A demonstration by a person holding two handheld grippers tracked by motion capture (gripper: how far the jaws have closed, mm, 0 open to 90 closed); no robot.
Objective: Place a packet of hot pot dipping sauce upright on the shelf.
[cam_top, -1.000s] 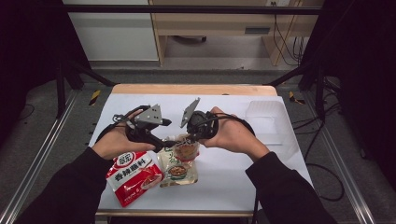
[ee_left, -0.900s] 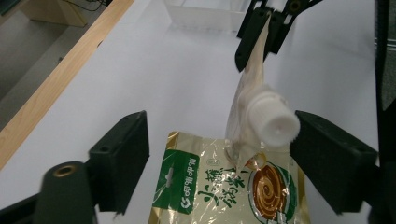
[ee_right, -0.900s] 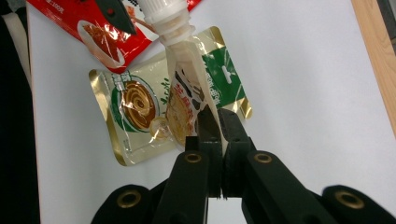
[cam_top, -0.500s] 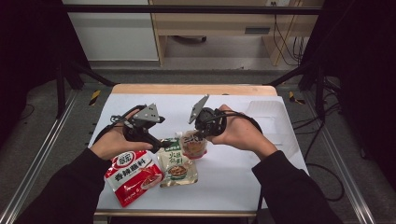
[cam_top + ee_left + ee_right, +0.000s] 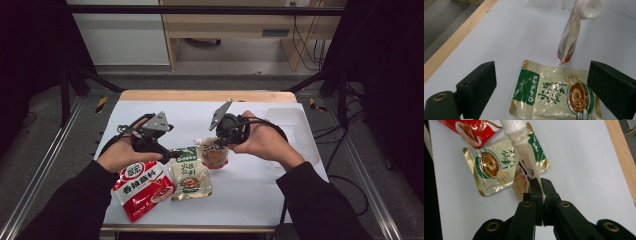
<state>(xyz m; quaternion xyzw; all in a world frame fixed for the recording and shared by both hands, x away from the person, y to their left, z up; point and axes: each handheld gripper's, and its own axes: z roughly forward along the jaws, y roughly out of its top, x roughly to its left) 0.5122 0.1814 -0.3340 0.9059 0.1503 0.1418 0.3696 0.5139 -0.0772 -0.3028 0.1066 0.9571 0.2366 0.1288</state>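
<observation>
My right gripper [image 5: 216,145] [image 5: 541,182] is shut on the edge of a spouted pouch [image 5: 215,155] [image 5: 522,177] with a white cap [image 5: 587,8]. The pouch hangs tilted just above the white table. A green-and-gold sauce packet [image 5: 189,175] [image 5: 549,95] [image 5: 491,167] lies flat beside it. My left gripper [image 5: 172,154] [image 5: 541,66] is open, its jaws having just been opening. They stand wide on either side of the packet's top end without touching it. A red packet [image 5: 144,187] [image 5: 474,130] lies at the front left.
A clear plastic tray [image 5: 290,125] rests on the table's back right. The white table [image 5: 250,195] has a wooden far edge [image 5: 200,96]. Metal frame rails [image 5: 45,165] run along both sides.
My right gripper has carried the spouted pouch up and to the right, away from the green-and-gold packet. My left gripper's jaws have spread wider while that hand stayed in place.
</observation>
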